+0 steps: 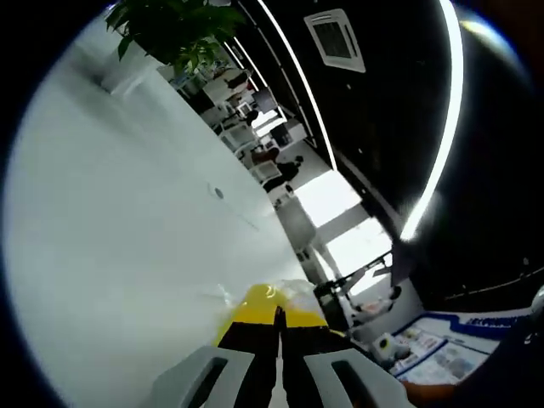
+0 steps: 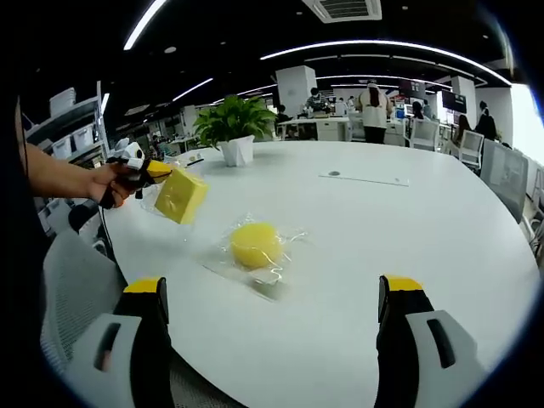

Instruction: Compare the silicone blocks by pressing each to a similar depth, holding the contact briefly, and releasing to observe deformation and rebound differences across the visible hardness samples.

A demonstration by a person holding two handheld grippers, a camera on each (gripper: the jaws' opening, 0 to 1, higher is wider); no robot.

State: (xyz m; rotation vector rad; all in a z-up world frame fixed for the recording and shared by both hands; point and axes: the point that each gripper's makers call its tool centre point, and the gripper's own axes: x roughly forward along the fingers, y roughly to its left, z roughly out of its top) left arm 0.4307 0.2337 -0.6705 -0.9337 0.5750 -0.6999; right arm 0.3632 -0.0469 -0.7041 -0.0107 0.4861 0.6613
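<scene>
A: Left gripper [image 2: 146, 172] grips the cube [image 2: 180, 195] above the table [image 2: 408, 255] edge.
B: Right gripper [image 2: 272, 297] gapes; the wrapped round block [image 2: 255, 245] lies on the table ahead.

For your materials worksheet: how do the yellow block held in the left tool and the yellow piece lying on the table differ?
The held block is cube-shaped; the table piece is rounded. The held block is off the table, gripped by the left tool; the table piece lies on the white table. Both are yellow, in clear wrapping.
</scene>
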